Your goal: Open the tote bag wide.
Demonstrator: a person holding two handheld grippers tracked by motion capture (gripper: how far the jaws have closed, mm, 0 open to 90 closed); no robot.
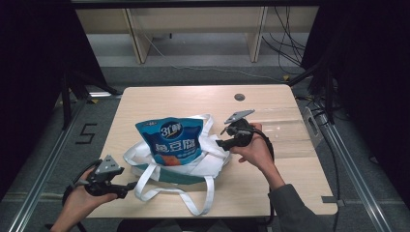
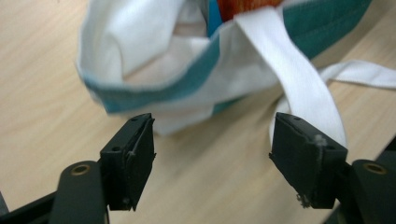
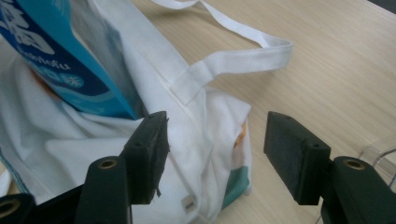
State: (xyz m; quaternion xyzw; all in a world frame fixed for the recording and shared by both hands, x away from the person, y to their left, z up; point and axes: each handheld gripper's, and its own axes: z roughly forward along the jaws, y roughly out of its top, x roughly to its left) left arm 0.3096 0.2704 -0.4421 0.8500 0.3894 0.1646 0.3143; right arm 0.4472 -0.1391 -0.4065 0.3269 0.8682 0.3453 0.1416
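High view: tote bag at table centre, blue packet upright inside.
Left gripper at bag's 8 o'clock, right gripper at 2 o'clock.
Left gripper view: jaws wide, empty; strap just beyond.
Right gripper view: jaws wide, empty, above bag edge.

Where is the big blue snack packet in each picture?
High view: the blue snack packet stands in the middle of the table, sticking up out of the white tote bag.
Left gripper view: just a sliver of blue and orange at the top edge, inside the bag's mouth.
Right gripper view: top left corner, poking out of the bag.
Shared landmark: the bag's white strap.
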